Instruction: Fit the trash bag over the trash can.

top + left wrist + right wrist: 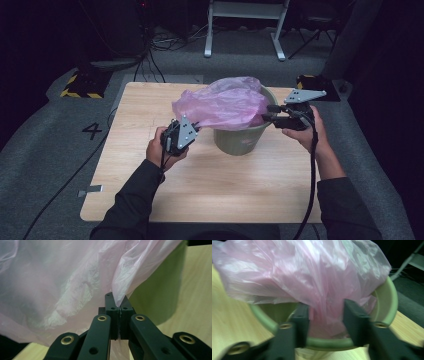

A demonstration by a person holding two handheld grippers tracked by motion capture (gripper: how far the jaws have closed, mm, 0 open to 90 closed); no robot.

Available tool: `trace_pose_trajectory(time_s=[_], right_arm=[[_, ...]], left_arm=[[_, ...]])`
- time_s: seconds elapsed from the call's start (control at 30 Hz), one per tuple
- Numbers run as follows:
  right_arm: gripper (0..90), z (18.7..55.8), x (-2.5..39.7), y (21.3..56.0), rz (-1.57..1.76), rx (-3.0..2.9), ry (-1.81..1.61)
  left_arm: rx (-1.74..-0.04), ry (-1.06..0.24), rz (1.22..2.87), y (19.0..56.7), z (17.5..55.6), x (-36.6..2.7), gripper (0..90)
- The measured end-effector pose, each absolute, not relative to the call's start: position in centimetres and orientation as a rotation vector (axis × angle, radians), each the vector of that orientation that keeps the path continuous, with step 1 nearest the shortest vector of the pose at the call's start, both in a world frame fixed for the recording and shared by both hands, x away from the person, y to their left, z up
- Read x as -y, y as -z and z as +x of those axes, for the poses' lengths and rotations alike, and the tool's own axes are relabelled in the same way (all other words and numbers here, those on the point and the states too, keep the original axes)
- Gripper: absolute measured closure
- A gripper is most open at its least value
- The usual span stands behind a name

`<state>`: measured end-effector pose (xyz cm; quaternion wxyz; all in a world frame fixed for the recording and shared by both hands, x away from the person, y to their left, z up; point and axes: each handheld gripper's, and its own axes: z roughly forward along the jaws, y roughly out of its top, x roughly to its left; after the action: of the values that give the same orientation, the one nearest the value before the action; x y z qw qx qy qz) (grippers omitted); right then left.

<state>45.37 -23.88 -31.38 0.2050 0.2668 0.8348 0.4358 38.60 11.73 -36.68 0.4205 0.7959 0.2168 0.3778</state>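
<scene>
pink plastic bag [224, 102] billowing out of a green bin [245, 137] at upper centre of the high view, on the wooden table [210, 175]. left claw [117, 305] pinched tight on a fold of the bag's edge, hand [162, 147] tilted at centre left. right claw [326, 315] gaping over the bin's near rim, bag film between its jaws, nothing held; hand level at centre right. grey floor around, white frame legs [245, 30] at top.
</scene>
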Motion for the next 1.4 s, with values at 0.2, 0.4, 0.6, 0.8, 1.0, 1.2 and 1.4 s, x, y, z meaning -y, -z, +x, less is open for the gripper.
trace_pose_trajectory(time_s=[0.2, 0.4, 0.6, 0.8, 1.0, 1.2, 1.4], right_arm=[[38.9, 44.4, 23.4, 29.8, 0.665, -2.279, -1.333], [39.4, 44.7, 21.6, 29.1, 0.657, -2.233, -1.326], [65.0, 45.6, 19.2, 29.8, 0.672, -2.327, -1.156], [53.3, 45.4, 17.9, 30.4, 0.621, -2.377, -0.997], [31.1, 44.1, 18.1, 28.6, 0.584, -2.305, -1.168], [24.4, 43.4, 16.6, 28.3, 0.501, -2.322, -1.204], [48.6, 43.9, 15.6, 29.4, 0.481, -2.379, -1.132]], left_arm=[[-0.496, -0.988, 1.980, 35.1, 38.4, -12.8, 89.4], [-0.443, -0.984, 1.989, 34.2, 38.5, -13.1, 89.5], [-0.441, -1.001, 1.944, 33.9, 38.3, -13.0, 89.2], [-0.423, -1.030, 1.947, 33.4, 38.0, -12.3, 84.8], [-0.379, -1.023, 1.961, 33.2, 37.8, -11.1, 85.8], [-0.328, -1.014, 1.972, 33.0, 37.7, -9.2, 85.0], [-0.293, -0.995, 1.991, 33.2, 37.7, -8.2, 81.5]])
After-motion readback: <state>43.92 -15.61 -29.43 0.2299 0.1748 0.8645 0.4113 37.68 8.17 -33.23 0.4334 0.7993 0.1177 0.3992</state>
